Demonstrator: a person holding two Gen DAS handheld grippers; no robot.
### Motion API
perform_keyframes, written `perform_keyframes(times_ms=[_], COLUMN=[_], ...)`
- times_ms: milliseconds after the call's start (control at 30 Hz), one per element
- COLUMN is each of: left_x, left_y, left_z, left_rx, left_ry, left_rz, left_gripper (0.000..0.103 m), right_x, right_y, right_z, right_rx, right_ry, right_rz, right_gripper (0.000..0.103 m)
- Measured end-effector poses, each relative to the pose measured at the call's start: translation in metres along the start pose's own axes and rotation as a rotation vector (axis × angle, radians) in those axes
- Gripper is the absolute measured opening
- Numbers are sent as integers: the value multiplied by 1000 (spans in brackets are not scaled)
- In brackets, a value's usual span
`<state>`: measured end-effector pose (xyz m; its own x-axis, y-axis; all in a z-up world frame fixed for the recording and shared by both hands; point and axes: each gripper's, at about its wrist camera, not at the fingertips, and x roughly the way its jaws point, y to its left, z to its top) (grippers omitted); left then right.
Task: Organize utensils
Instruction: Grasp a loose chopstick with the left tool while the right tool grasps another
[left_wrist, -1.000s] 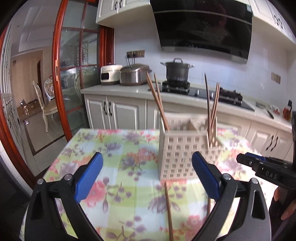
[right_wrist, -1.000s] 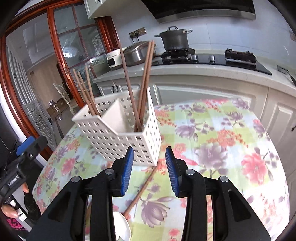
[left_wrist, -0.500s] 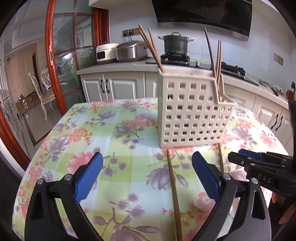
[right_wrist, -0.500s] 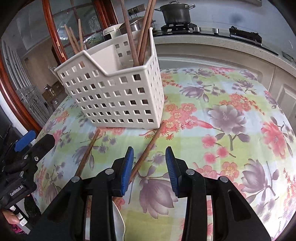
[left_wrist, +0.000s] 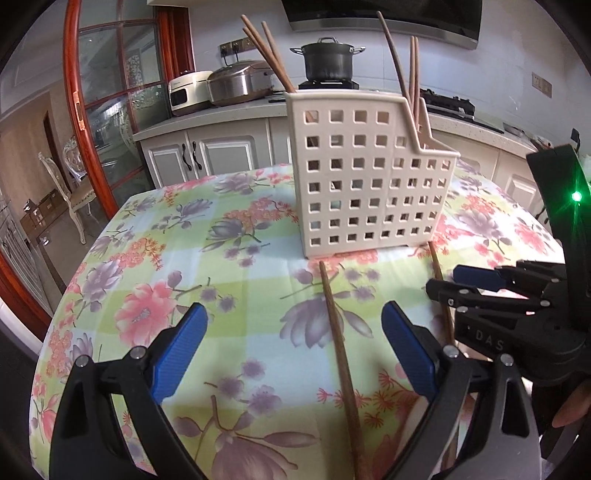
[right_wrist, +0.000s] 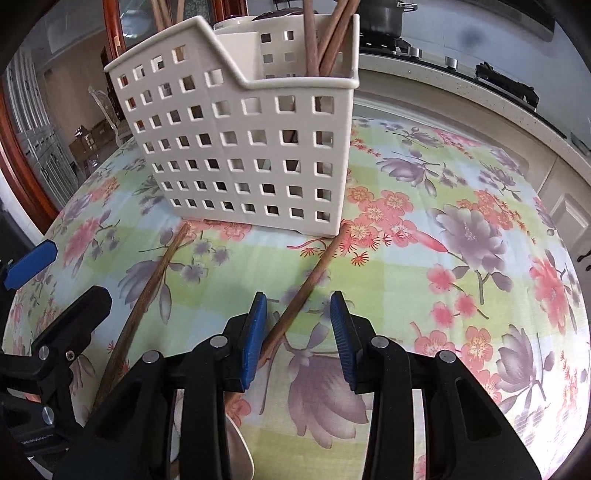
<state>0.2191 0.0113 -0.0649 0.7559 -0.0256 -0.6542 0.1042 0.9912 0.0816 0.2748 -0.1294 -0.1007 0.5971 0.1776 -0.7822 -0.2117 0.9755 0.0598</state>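
Note:
A white perforated utensil holder (left_wrist: 369, 177) (right_wrist: 251, 147) stands on the floral tablecloth with several wooden chopsticks upright in it. Two loose chopsticks lie in front of it. One chopstick (left_wrist: 340, 350) (right_wrist: 147, 295) lies between the fingers of my left gripper (left_wrist: 295, 332) (right_wrist: 74, 271), which is wide open and low over the cloth. The other chopstick (right_wrist: 306, 288) (left_wrist: 441, 295) runs between the blue pads of my right gripper (right_wrist: 299, 321) (left_wrist: 445, 280). Those jaws are closing, with the stick close to the left pad and a gap still showing.
A white spoon (right_wrist: 240, 443) lies under the right gripper, mostly hidden. The round table (right_wrist: 480, 332) ends close behind both grippers. Kitchen counter (left_wrist: 221, 118) with a pot, cookers and cabinets lies beyond; a red-framed glass door (left_wrist: 118, 110) stands at left.
Both grippers have sunk toward the table and tilted downward, so the holder and loose chopsticks look larger. The right jaws have narrowed a little around their chopstick.

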Motion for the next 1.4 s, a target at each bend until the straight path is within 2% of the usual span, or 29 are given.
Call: perform_keyframes(times_ms=[100, 333, 400, 533, 600, 733, 833, 900, 1033, 1067, 1133, 1333, 1400], left_x=[3, 8, 9, 8, 10, 18, 26, 36, 41, 40, 39, 33, 34], left_y=[1, 5, 5, 1, -1, -4, -8, -13, -13, -12, -10, 5, 10], left_z=[-1, -5, -5, -4, -3, 0, 2, 2, 0, -1, -4, -10, -9], left_rx=[-7, -24, -23, 4, 12, 19, 27, 41, 39, 36, 37, -3, -19], left_ry=[23, 70, 80, 80, 93, 130, 162, 194, 209, 211, 210, 211, 213], left_rz=[0, -8, -11, -6, -19, -30, -36, -32, -56, -65, -51, -78, -79], left_gripper=[90, 85, 83, 82, 75, 71, 64, 47, 26, 10, 8, 8, 11], right_x=[-1, -6, -9, -15, -18, -16, -14, -13, -13, -13, -12, -10, -9], right_y=[2, 7, 7, 16, 19, 20, 18, 17, 17, 17, 20, 27, 29], right_z=[-1, -7, -10, -19, -21, -19, -16, -15, -14, -13, -12, -10, -9], right_rx=[-1, 9, 18, -14, -24, -16, -2, 6, 5, -1, -11, -45, -56], right_ry=[-3, 2, 11, 14, 16, 18, 34, 46, 56, 58, 63, 69, 68], right_rz=[6, 34, 83, 108, 123, 118, 126, 131, 128, 123, 111, 83, 75], right_gripper=[16, 15, 9, 7, 6, 6, 7, 7, 7, 8, 8, 10, 10])
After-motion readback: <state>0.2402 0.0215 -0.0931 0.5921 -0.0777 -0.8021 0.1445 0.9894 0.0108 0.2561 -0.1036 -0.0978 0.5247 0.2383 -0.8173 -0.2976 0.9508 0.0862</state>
